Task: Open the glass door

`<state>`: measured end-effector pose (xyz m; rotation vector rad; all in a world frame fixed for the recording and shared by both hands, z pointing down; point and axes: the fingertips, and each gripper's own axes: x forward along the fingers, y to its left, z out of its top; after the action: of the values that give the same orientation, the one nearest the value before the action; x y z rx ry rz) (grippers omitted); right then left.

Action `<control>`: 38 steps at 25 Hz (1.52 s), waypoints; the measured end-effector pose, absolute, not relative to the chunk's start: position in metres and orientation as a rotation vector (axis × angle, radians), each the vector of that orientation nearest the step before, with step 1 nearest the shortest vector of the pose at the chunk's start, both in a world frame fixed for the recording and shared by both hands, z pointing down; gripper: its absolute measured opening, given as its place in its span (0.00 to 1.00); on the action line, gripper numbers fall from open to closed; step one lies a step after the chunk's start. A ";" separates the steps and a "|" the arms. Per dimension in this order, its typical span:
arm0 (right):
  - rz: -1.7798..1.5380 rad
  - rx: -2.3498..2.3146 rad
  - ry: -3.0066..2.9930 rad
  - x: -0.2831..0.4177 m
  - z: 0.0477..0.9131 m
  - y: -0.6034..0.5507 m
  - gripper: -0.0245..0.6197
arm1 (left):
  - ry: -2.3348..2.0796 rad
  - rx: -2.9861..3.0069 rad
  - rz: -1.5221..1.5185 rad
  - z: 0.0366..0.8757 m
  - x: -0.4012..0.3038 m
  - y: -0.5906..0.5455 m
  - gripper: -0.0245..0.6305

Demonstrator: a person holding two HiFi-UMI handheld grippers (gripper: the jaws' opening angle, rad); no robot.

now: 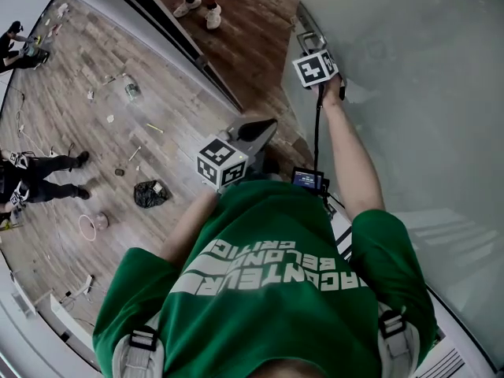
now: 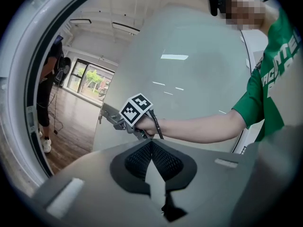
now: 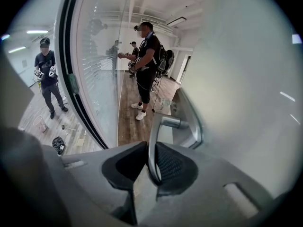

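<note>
Head view steeply down — gripper views along their jaws — door handle [image 3: 152, 145] in all three.

My left gripper [image 2: 151, 150] sat low in frame, pads closed together, nothing between them. Beyond it my right gripper [image 2: 127, 126], marker cube up, was at the metal door handle [image 2: 110, 115] on the frosted glass door [image 2: 189, 74]; its grip was unreadable from here. My green sleeve [image 2: 265, 93] was at right. A person [image 2: 45, 93] stood by the dark frame at left, on the wood floor [image 2: 71, 126].
</note>
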<state>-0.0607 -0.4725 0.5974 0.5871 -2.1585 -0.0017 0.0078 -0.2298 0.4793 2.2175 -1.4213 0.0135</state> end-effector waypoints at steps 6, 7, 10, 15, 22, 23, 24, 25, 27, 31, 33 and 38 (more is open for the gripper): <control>0.011 0.634 -2.154 -0.046 0.597 -0.493 0.13 | -1.370 2.252 0.031 0.484 0.014 -0.243 0.06; 0.014 0.637 -2.153 -0.044 0.598 -0.496 0.13 | -1.366 2.257 0.031 0.485 0.013 -0.247 0.06; 0.031 0.648 -2.148 -0.040 0.600 -0.507 0.13 | -1.345 2.274 0.035 0.485 0.009 -0.262 0.06; 0.058 0.686 -2.134 -0.024 0.599 -0.528 0.13 | -1.289 2.327 0.041 0.479 0.008 -0.293 0.06; 0.107 0.723 -2.111 -0.005 0.598 -0.557 0.12 | -1.208 2.366 0.033 0.475 0.003 -0.334 0.06; 0.113 0.730 -2.107 -0.002 0.599 -0.561 0.12 | -1.200 2.370 0.033 0.475 0.002 -0.339 0.06; 0.120 0.741 -2.098 0.002 0.600 -0.565 0.12 | -1.191 2.375 0.033 0.476 0.001 -0.344 0.06; 0.130 0.753 -2.083 0.008 0.601 -0.568 0.12 | -1.182 2.379 0.031 0.476 0.000 -0.348 0.06; 0.138 0.769 -2.074 0.013 0.603 -0.576 0.12 | -1.161 2.388 0.027 0.477 -0.003 -0.357 0.06; 0.160 0.807 -2.043 0.028 0.603 -0.591 0.12 | -1.115 2.404 0.017 0.476 -0.007 -0.375 0.06; 0.201 0.830 -2.002 0.041 0.607 -0.597 0.12 | -1.095 2.416 0.007 0.474 -0.009 -0.384 0.06; 0.244 0.885 -1.932 0.063 0.610 -0.614 0.12 | -1.053 2.434 -0.013 0.471 -0.016 -0.401 0.06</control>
<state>0.0634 -0.6140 0.6102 0.8855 -1.9319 0.2443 -0.0155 -0.4010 0.4709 2.4339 -1.0532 -0.0127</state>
